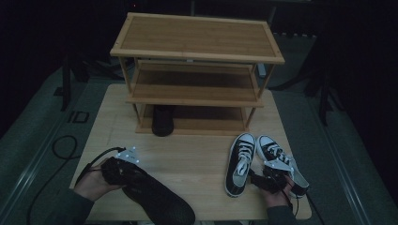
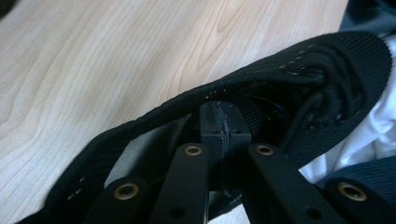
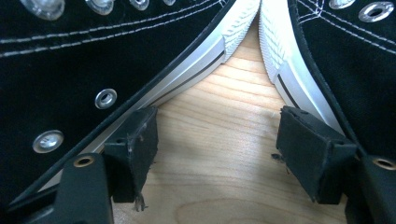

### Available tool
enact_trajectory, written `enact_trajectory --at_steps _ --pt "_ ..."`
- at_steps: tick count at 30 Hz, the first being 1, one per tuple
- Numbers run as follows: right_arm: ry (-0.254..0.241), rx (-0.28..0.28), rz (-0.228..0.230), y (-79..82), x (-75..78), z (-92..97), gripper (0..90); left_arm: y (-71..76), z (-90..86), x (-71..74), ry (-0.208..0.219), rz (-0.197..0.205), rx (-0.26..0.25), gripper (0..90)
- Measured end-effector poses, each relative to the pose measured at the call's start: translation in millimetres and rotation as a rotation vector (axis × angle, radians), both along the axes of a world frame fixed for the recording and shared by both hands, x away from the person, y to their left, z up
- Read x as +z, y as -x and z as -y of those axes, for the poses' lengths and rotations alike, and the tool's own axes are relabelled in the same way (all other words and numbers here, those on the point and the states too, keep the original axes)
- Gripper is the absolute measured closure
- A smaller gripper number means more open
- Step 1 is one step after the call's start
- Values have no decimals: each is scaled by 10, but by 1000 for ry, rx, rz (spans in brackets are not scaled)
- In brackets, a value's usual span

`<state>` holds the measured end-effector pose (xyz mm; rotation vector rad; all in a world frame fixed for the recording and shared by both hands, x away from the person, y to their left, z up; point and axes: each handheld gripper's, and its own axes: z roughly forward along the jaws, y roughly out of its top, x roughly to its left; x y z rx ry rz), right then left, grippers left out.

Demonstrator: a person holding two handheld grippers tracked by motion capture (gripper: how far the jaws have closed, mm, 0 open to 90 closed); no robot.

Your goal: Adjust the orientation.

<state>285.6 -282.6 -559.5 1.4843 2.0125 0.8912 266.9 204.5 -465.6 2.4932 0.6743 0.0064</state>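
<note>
Two sneakers (image 3: 70, 70) flanking right tool (image 3: 217, 149), bare table (image 3: 219, 121) between.

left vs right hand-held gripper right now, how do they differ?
The left hand-held gripper has its jaws shut, pinching the collar of the black mesh shoe; the right hand-held gripper has its jaws wide open and holds nothing. The left sits at the table's near left edge; the right sits between the two black-and-white sneakers. Both are low over the table.

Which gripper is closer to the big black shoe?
Left. The left gripper is clamped on the black shoe's collar; the right gripper sits open between the two sneakers across the table.
</note>
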Motion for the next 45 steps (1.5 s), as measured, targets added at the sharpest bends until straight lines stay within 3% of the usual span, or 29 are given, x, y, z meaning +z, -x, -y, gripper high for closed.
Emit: enact_trajectory --at_steps 7,9,13,19,26,35,37,38,39,42,44,45 --pt "0 0 0 0 0 0 289 -26 89 8 -10 -6 -16 900" --pt "0 0 0 0 0 0 289 -26 137 20 6 -12 -40 900" --pt "0 0 0 0 0 0 289 -35 333 -35 -22 -34 -101 899" --pt "0 0 0 -1 0 1 289 -89 444 -79 -15 -37 -93 900" --pt "-1 -1 0 -1 0 -1 289 -171 462 -104 25 -22 -15 900" --pt "-1 0 0 -1 0 0 289 -290 475 -107 33 -2 66 900" --pt "-1 0 0 -1 0 0 289 -337 467 -112 39 7 100 900" --pt "-1 0 0 -1 0 0 289 -398 435 -116 47 11 151 900" --pt "-1 0 0 -1 0 0 289 -398 435 -116 47 11 151 900" --pt "-1 0 0 -1 0 0 289 -459 391 -107 53 24 213 900" --pt "-1 0 0 -1 0 0 289 -517 331 -95 64 35 283 900" --pt "-1 0 0 -1 0 0 289 -517 331 -95 64 35 283 900"
